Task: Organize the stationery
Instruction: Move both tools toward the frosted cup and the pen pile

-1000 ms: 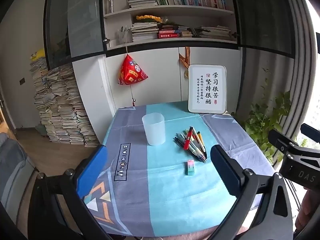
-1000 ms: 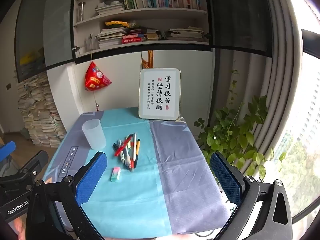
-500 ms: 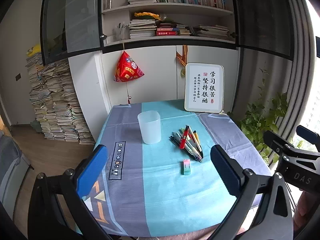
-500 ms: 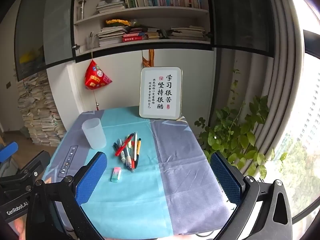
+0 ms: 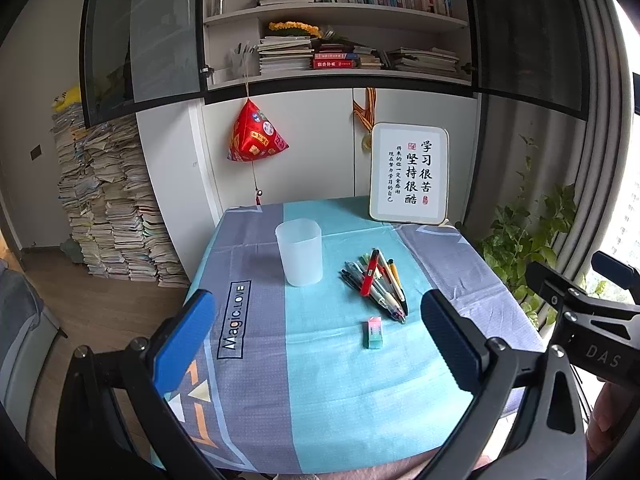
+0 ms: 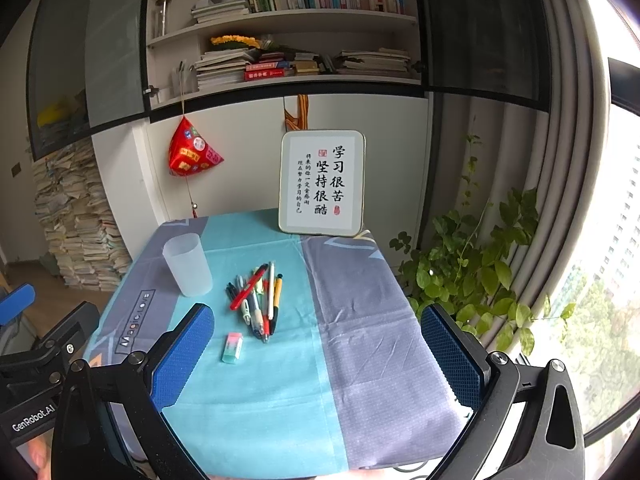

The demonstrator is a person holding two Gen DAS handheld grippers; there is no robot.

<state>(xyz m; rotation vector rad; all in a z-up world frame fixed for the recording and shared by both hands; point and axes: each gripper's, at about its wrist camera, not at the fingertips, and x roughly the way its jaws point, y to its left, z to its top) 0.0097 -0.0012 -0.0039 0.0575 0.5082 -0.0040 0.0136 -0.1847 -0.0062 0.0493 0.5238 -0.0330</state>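
— Looking along our left gripper, what do we see?

— Its blue pads spread wide, grasping nothing, above the near part of the tablecloth. Our right gripper hangs the same way, released and bare.

— And the stationery?

— We have a loose pile of pens on the teal stripe, a red one lying across the top. Just left of them stands the translucent cup, upright. The pink-and-green eraser lies alone, near the pens' closest tips.
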